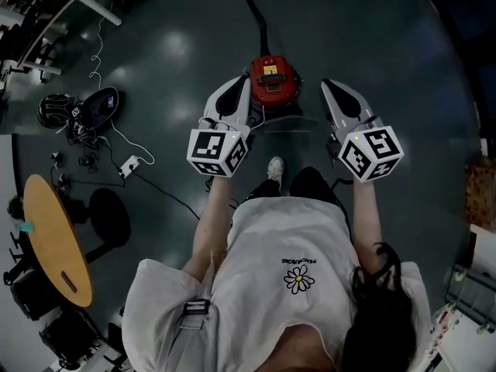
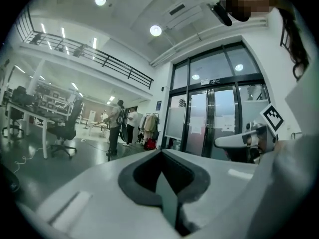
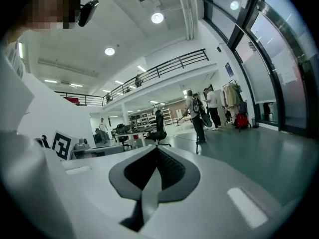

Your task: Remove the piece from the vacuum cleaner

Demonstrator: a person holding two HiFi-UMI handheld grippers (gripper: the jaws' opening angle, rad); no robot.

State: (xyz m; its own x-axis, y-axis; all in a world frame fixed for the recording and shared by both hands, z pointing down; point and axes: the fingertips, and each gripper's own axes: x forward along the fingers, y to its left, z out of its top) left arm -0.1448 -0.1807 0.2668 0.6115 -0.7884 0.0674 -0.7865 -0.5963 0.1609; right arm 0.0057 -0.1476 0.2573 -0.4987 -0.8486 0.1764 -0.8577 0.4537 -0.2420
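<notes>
The red vacuum cleaner (image 1: pixel 272 80) stands on the dark floor in the head view, its black hose (image 1: pixel 254 10) running away from me. My left gripper (image 1: pixel 242 85) hovers just left of it and my right gripper (image 1: pixel 328 88) just right, neither touching it. Both point level across the room, so the vacuum is out of both gripper views. The left gripper (image 2: pixel 160 157) has its jaws together with nothing between them. The right gripper (image 3: pixel 156 154) is likewise shut and holds nothing.
A round wooden table (image 1: pixel 53 239) and black stool (image 1: pixel 109 216) stand at the left, with a power strip (image 1: pixel 129 164), cables and black gear (image 1: pixel 59 111) on the floor. People (image 3: pixel 195 112), desks and chairs (image 2: pixel 63 133) are far off. Glass doors (image 2: pixel 214 118) rise ahead.
</notes>
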